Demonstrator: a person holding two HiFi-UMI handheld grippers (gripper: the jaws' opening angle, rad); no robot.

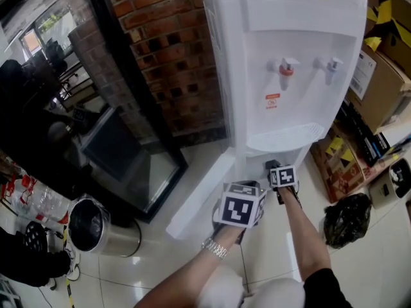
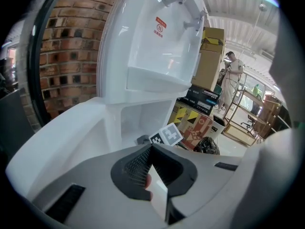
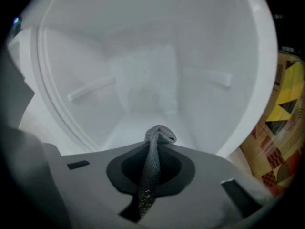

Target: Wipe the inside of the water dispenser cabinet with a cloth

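The white water dispenser (image 1: 289,18) stands with its lower cabinet door (image 1: 199,194) swung open to the left. My right gripper (image 1: 275,167) reaches into the cabinet opening. In the right gripper view it is shut on a grey woven cloth (image 3: 159,137), whose bunched tip sticks out past the jaws toward the white cabinet floor and back wall (image 3: 143,94). My left gripper (image 1: 243,188) hangs just outside the opening, between the door and the right arm. Its jaws (image 2: 157,175) stand close together with a thin white piece between them. The right gripper's marker cube (image 2: 167,135) shows at the cabinet mouth.
Brick wall (image 1: 173,56) and a black-framed glass panel (image 1: 122,153) stand left of the dispenser. A steel bin (image 1: 96,226) sits on the tiled floor at lower left. Cardboard boxes (image 1: 334,162) and a black bag (image 1: 347,217) crowd the right. A person (image 2: 233,66) stands far off.
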